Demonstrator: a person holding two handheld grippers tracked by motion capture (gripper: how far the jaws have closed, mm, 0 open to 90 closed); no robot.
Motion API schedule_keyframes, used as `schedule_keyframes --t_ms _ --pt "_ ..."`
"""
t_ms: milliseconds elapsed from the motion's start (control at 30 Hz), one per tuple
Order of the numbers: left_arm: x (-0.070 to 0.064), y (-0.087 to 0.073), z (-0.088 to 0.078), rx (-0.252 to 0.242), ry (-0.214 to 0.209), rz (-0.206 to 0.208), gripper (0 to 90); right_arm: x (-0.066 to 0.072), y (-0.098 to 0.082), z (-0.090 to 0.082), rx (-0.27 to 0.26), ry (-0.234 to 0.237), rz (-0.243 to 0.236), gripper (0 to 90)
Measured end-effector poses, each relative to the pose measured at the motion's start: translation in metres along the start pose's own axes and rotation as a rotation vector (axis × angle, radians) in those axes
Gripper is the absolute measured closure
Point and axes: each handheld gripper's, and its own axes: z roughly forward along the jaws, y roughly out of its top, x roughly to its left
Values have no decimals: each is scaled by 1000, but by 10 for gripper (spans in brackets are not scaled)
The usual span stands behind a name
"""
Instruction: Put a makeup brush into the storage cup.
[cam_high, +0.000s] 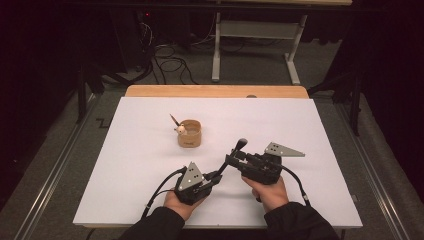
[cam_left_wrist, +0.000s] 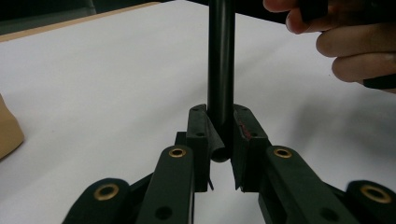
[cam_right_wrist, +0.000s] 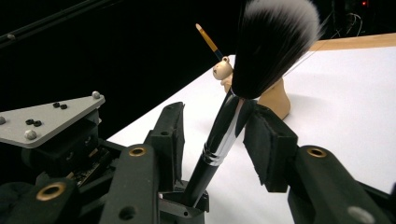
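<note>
A black makeup brush (cam_high: 235, 152) with a bushy dark, white-tipped head (cam_right_wrist: 273, 42) stands tilted between both grippers above the white board (cam_high: 125, 165). My left gripper (cam_high: 218, 176) is shut on the low end of its handle (cam_left_wrist: 221, 56), and both pads press the black shaft in the left gripper view. Higher up, my right gripper (cam_high: 231, 161) has its jaws on either side of the brush near the silver ferrule (cam_right_wrist: 215, 149). A gap shows at the left pad (cam_right_wrist: 170, 135), so the brush is not clamped there.
A tan cup (cam_high: 190, 133) stands mid-board with a pencil (cam_high: 173, 119) and a small bear figure (cam_high: 181, 129) at its rim. The wooden table edge (cam_high: 215, 91) lies behind the board. Beyond it are a metal stand (cam_high: 217, 50) and floor cables (cam_high: 170, 62).
</note>
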Motion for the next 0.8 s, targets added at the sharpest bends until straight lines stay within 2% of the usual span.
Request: schedule_keyframes --t_ms 500,800 --pt "0 0 0 -1 2 10 792 -4 -1 -1 -3 17 43 721" --pt "-1 -1 1 5 3 8 792 -5 -1 -1 3 19 57 754"
